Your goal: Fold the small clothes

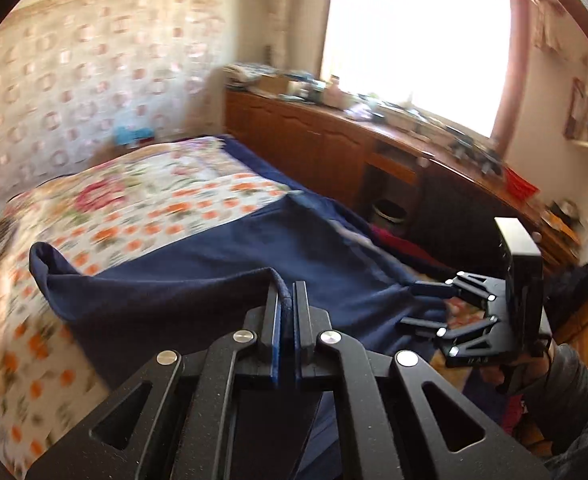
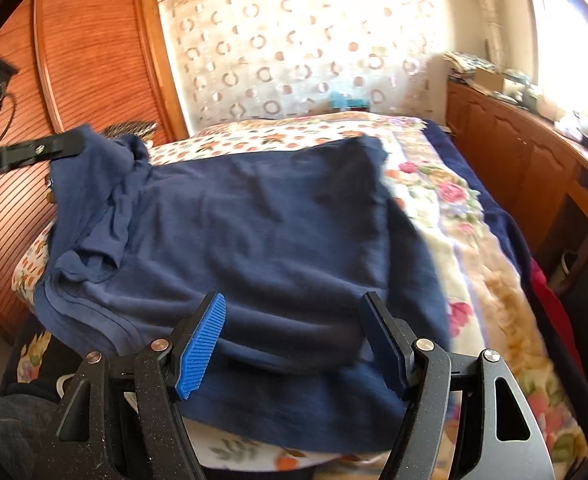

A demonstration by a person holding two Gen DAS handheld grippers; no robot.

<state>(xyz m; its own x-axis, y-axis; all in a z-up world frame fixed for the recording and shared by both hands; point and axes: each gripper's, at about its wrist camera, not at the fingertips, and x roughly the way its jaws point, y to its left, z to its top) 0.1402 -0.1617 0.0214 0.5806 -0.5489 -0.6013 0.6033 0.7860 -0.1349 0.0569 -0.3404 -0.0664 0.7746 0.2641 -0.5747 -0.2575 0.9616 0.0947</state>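
On floral bedspread (image 2: 454, 216), soft (rumpled) navy shirt (image 2: 253, 232)

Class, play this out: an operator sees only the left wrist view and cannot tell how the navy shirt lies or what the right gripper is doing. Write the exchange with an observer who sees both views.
Operator: My left gripper is shut on a fold of the navy shirt. Is the rest of it lying flat?
Observer: Mostly. In the right wrist view the shirt's body is spread over the floral bedspread, but the pinched end is lifted and bunched.
Operator: Does the right gripper hold cloth?
Observer: No. Its jaws stand wide open over the near hem, with the blue pads clear of the fabric.
Operator: What lies behind my left gripper?
Observer: A ribbed wooden wardrobe door.
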